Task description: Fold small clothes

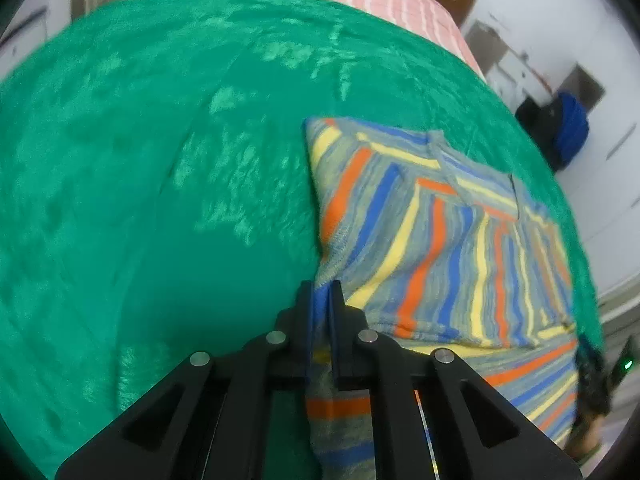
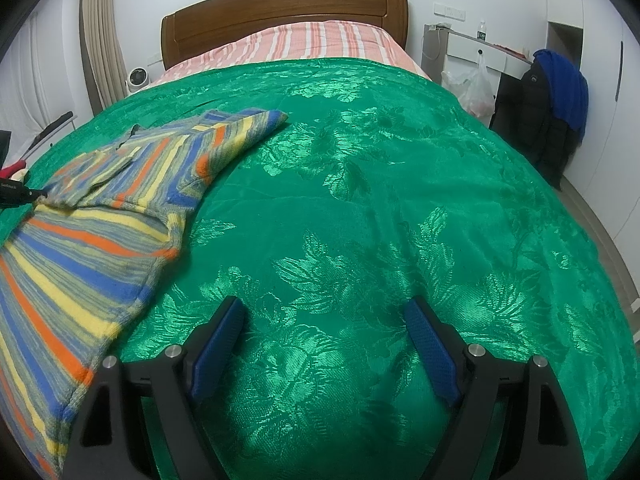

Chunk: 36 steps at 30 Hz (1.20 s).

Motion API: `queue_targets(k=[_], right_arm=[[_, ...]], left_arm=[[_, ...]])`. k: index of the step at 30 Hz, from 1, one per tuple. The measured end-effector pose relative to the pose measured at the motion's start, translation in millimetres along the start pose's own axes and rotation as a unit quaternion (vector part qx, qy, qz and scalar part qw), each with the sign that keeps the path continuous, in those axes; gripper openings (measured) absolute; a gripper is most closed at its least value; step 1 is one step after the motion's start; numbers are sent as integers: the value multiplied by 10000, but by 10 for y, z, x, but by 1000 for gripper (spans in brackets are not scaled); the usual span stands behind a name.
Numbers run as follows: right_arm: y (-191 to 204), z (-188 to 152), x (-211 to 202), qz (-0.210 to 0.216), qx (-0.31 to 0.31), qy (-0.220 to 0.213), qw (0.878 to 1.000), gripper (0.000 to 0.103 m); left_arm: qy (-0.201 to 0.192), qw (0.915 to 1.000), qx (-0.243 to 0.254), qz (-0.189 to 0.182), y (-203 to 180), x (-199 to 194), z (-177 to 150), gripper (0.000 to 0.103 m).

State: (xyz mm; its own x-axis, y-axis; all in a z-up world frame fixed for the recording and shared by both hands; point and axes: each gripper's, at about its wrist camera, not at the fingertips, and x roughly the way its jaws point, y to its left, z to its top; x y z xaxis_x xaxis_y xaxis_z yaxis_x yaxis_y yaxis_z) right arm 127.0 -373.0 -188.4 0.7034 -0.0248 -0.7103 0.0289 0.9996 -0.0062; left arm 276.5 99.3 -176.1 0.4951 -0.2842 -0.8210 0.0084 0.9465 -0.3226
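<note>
We hold the left gripper [image 1: 320, 292] clamped on the shirt [image 1: 440, 240] edge, right gripper [image 2: 324, 320] apart over bare bed [image 2: 360, 200]; next, we fold the edge across.

No text, label or number can be read for certain. In the right wrist view, small white lettering stands on a black tool [image 2: 14, 194] at the left edge, too small and blurred to make out. The bottle [image 2: 482, 32] on the far desk carries a label, also unreadable.
</note>
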Motion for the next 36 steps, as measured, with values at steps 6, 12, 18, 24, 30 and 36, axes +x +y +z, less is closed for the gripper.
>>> queue_targets(k=[6, 12, 18, 24, 30, 36], right_arm=[[-3, -5, -2, 20, 15, -3, 10000, 83], [-12, -6, -4, 19, 13, -2, 10000, 83], [-7, -5, -3, 22, 14, -1, 10000, 83], [-10, -7, -5, 20, 11, -3, 10000, 83], [-6, -8, -4, 5, 3, 0, 10000, 83], [-10, -9, -6, 2, -2, -1, 10000, 83]], left_arm=[[-168, 9971, 583, 461, -160, -165, -160, 72], [-293, 9937, 758, 776, 53, -505, -382, 82], [-1017, 9834, 601, 1374, 444, -894, -568, 96], [-1058, 9737, 249, 2001, 891, -594, -760, 100], [-1343, 9682, 274, 2095, 868, -550, -802, 103], [-1375, 9688, 253, 2047, 887, -576, -833, 103]])
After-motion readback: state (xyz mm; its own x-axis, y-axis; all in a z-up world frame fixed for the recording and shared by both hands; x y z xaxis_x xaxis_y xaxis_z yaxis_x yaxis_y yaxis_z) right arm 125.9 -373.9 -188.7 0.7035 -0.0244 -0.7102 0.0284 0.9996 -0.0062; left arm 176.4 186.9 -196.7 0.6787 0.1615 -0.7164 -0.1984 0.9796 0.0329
